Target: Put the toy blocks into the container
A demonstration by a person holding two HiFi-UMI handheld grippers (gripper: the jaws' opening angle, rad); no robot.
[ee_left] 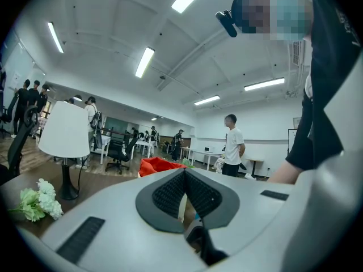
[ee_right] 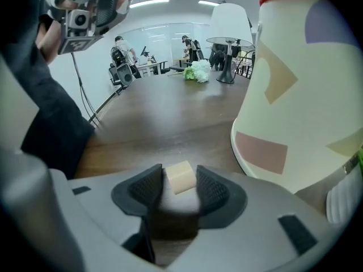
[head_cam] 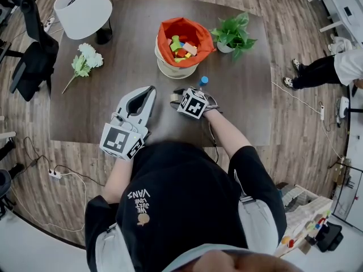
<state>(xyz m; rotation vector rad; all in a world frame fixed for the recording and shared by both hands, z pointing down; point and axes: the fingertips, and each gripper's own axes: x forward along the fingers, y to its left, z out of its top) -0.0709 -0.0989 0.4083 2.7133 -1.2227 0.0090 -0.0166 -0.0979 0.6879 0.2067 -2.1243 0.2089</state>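
The right gripper (head_cam: 177, 95) tips down toward the counter (head_cam: 125, 50) just in front of the container (head_cam: 170, 68); its fingers stand wide apart with a small cream block (ee_right: 180, 177) between them; the block lies on the wood and the pads sit close on either side without pinching it. The left gripper (ee_left: 184, 171) hangs level over the near part of the counter, its fingers closed tip to tip with nothing in them. The container is a cream tub with an orange lining; a heap of coloured blocks (head_cam: 181, 47) already lies inside. A blue piece (head_cam: 203, 81) stands on the counter just beyond the right gripper, near the tub. Further off are a white lamp (head_cam: 84, 10), a bunch of white flowers (head_cam: 86, 60) and a potted plant (head_cam: 232, 35).
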